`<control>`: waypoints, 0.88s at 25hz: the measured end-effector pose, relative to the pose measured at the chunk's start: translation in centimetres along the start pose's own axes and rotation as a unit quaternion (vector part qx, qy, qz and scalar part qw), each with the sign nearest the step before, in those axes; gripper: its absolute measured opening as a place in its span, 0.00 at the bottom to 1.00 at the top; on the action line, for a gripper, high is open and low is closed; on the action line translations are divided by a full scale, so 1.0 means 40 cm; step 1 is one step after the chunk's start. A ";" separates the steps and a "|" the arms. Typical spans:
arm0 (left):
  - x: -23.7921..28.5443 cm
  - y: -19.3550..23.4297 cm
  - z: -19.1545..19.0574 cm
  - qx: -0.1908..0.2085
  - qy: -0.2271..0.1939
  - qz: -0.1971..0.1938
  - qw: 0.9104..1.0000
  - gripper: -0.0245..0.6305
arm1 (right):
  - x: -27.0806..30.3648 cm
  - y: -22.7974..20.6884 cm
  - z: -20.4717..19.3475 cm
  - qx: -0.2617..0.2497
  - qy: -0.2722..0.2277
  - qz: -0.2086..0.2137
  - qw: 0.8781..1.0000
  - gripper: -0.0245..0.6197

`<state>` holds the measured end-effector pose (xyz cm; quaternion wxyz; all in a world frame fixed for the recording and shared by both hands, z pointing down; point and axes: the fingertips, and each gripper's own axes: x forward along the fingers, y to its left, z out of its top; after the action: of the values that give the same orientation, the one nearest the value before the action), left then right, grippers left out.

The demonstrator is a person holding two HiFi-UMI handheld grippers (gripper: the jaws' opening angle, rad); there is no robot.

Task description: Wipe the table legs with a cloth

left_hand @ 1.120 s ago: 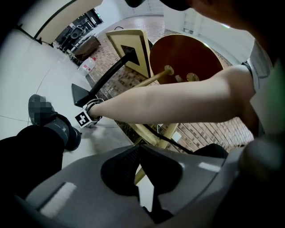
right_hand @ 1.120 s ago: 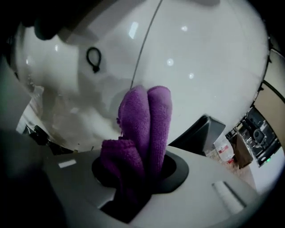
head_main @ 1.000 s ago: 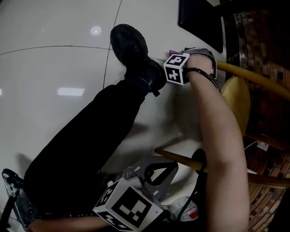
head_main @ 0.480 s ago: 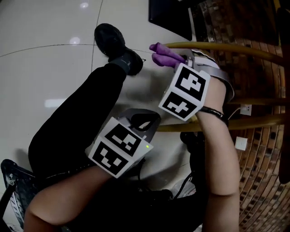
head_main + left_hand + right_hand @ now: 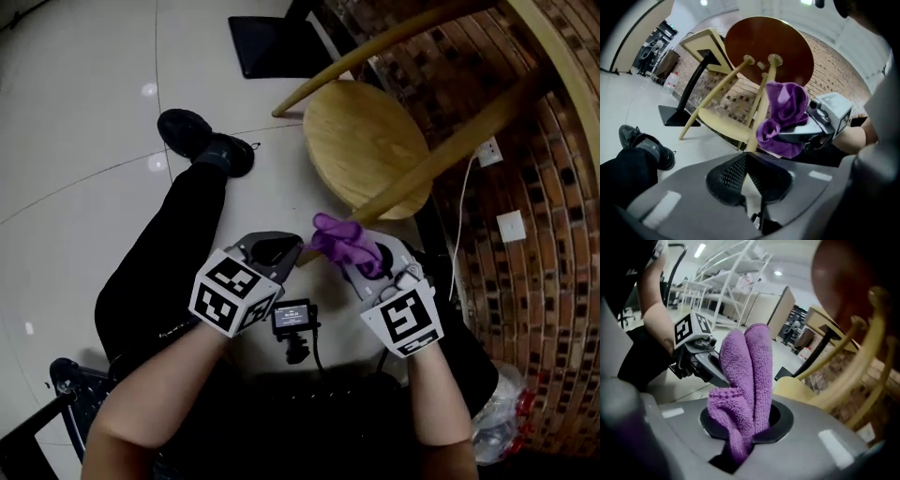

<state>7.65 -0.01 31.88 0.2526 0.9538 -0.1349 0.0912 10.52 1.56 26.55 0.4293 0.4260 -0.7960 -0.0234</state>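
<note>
My right gripper (image 5: 359,262) is shut on a bunched purple cloth (image 5: 339,242), which sticks up out of its jaws (image 5: 745,366). It hangs low in front of me, just by the lower end of a slanting pale wooden table leg (image 5: 450,141). The cloth is close to that leg; touching or apart, I cannot tell. My left gripper (image 5: 277,246) is right beside it on the left, its tips near the cloth (image 5: 785,115), jaws shut with nothing between them. In the left gripper view, the legs (image 5: 761,108) rise to the round brown tabletop (image 5: 768,42).
A round pale wooden disc (image 5: 366,141) sits between the legs. A person's black trouser leg and shoe (image 5: 202,141) stretch across the white tiled floor at left. A black base plate (image 5: 277,42) lies at the back, with a brick wall with sockets (image 5: 511,225) at right.
My right gripper has come up from the floor by the shoe and back toward me with the cloth, rolling over. The left gripper now sits close beside it.
</note>
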 end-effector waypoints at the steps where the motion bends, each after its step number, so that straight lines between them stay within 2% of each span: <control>1: 0.012 -0.024 0.001 0.014 -0.003 -0.005 1.000 0.06 | -0.033 -0.005 -0.028 0.034 -0.021 -0.004 0.999 0.13; 5: 0.044 -0.115 -0.035 0.058 0.002 -0.021 0.998 0.06 | -0.157 -0.026 -0.109 0.121 -0.090 -0.020 0.988 0.13; 8: 0.065 -0.166 -0.048 0.080 0.015 -0.022 0.996 0.06 | -0.209 -0.057 -0.231 0.186 -0.102 -0.043 0.976 0.13; 11: 0.071 -0.208 -0.046 0.102 0.025 -0.030 0.994 0.06 | -0.215 -0.071 -0.368 0.278 -0.098 -0.076 0.953 0.13; 13: 0.081 -0.223 -0.056 0.107 0.029 -0.035 0.993 0.06 | -0.208 -0.073 -0.424 0.328 -0.106 -0.095 0.934 0.14; 15: 0.107 -0.234 -0.073 0.103 0.026 -0.041 0.993 0.06 | -0.202 -0.076 -0.448 0.351 -0.119 -0.105 0.923 0.14; 18: 0.152 -0.245 -0.086 0.102 0.014 -0.041 0.994 0.06 | -0.198 -0.061 -0.461 0.356 -0.137 -0.094 0.920 0.14; 22: 0.172 -0.222 -0.089 0.113 0.011 -0.024 0.993 0.06 | -0.184 -0.029 -0.501 0.367 -0.132 -0.079 0.918 0.14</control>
<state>16.49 7.77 32.52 0.1463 0.9782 -0.0977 0.1101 27.34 12.56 33.82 0.1307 0.6077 -0.7623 0.1802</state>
